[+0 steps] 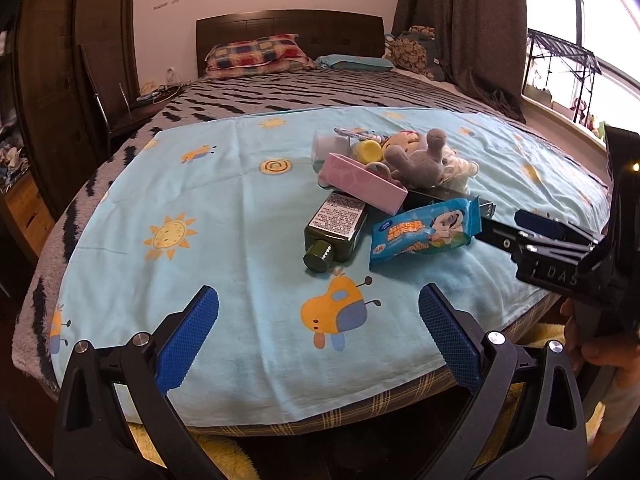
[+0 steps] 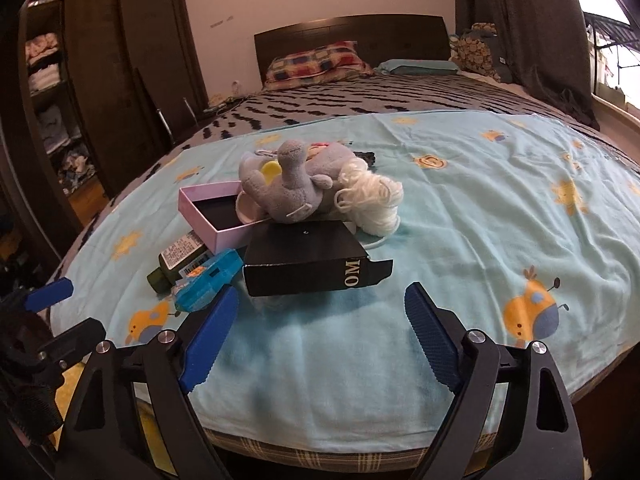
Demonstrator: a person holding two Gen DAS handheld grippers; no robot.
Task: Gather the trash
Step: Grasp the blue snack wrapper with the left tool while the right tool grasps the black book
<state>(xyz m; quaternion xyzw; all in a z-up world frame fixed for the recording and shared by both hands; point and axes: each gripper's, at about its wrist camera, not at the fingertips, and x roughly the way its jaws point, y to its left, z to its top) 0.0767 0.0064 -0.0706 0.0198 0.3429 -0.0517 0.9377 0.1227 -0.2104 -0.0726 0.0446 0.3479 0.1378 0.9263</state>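
Observation:
A pile of items lies on the light blue sheet (image 1: 248,200): a dark green bottle (image 1: 334,226), a blue wet-wipes pack (image 1: 426,232), a pink open box (image 1: 362,182), a black box (image 2: 304,258), a grey plush toy (image 2: 284,188), white yarn (image 2: 376,196) and a yellow cap (image 1: 368,150). My left gripper (image 1: 318,320) is open and empty, hovering over the sheet's near edge short of the bottle. My right gripper (image 2: 318,316) is open and empty just in front of the black box; it also shows in the left wrist view (image 1: 508,224), beside the wipes pack.
The bed carries a grey zigzag blanket (image 1: 320,92), a checked pillow (image 1: 256,54) and a blue pillow (image 1: 356,62) by the dark headboard. A dark wardrobe (image 2: 100,92) stands left. Curtains (image 1: 476,32) and a window are right. A yellow rug (image 1: 224,456) lies below.

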